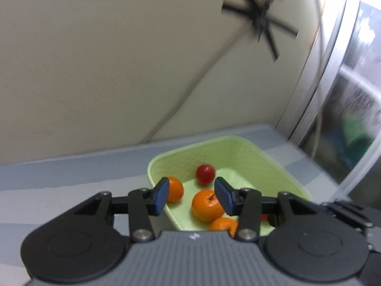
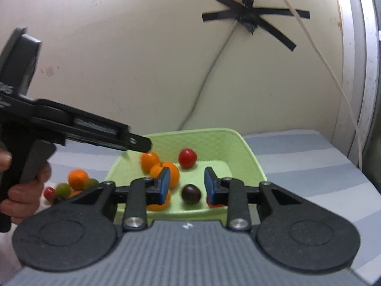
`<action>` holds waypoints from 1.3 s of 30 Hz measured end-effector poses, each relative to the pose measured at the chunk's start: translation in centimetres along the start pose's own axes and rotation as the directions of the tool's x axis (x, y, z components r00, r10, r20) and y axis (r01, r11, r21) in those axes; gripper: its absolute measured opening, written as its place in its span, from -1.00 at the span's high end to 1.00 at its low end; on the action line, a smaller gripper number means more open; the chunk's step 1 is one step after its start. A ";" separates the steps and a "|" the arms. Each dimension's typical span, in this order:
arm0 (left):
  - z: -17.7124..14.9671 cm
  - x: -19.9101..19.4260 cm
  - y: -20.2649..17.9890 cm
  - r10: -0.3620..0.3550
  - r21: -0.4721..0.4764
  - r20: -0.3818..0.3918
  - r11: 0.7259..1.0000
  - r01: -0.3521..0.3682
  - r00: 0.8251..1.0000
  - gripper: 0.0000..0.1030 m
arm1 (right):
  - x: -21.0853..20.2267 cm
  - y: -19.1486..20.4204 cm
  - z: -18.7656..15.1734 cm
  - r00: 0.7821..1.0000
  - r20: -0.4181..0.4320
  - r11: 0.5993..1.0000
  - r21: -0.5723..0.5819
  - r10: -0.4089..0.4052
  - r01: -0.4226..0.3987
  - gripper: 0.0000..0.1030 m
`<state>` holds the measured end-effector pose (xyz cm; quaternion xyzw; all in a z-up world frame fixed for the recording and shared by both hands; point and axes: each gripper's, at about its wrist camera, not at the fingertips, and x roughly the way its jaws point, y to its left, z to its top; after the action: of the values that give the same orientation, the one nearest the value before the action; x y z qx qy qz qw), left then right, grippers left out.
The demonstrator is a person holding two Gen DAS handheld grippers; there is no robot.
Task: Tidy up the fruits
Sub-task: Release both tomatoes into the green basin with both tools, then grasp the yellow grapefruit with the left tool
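Note:
A light green basket [image 1: 281,166] [image 2: 252,159] sits on the striped cloth near the wall. It holds several oranges [image 1: 206,205] [image 2: 166,171], a red fruit [image 1: 205,174] [image 2: 187,158] and a dark plum [image 2: 191,193]. My left gripper [image 1: 192,195] is open and empty above the basket's near side; it also shows in the right wrist view [image 2: 140,143] over the basket's left rim. My right gripper [image 2: 187,186] is open and empty just above the plum. A loose pile of fruit [image 2: 76,178] lies left of the basket: an orange, green fruits, a small red one.
A cream wall [image 2: 142,59] with black taped cables [image 2: 250,16] stands right behind the basket. A window frame [image 1: 316,95] borders the right side. The person's hand [image 2: 21,190] holds the left gripper's handle near the loose fruit.

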<state>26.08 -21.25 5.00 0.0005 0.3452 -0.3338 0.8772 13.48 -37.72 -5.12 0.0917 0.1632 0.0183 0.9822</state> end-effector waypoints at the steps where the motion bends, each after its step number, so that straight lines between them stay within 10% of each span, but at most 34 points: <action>1: 0.0 -1.6 0.4 -0.013 -0.006 0.025 1.000 0.013 1.000 0.16 | -0.5 0.2 0.2 1.000 0.011 1.000 0.004 0.010 -0.010 0.34; 7: -2.3 -12.9 4.2 0.014 -0.061 0.180 0.998 -0.003 0.984 0.11 | -3.8 2.8 0.3 0.990 0.045 0.991 -0.010 0.130 -0.130 0.34; 13: -8.8 -19.5 8.8 0.219 -0.157 0.211 0.969 -0.188 0.953 0.08 | -4.2 7.3 -1.3 0.970 -0.023 0.968 -0.059 0.241 -0.242 0.34; 33: -14.3 -18.7 10.5 0.180 -0.150 0.168 0.976 -0.155 0.969 -0.07 | -1.9 13.0 -3.8 0.949 -0.169 0.950 -0.119 0.267 -0.289 0.34; 39: -14.0 -18.6 12.9 0.102 -0.215 0.163 0.974 -0.066 0.981 -0.34 | 0.3 17.7 -3.7 0.916 -0.197 0.890 -0.236 0.350 -0.390 -0.15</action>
<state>15.12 2.88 2.67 -0.1059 0.3003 -0.2571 0.9124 12.43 -19.70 -5.36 -0.0153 0.2114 0.2343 0.9488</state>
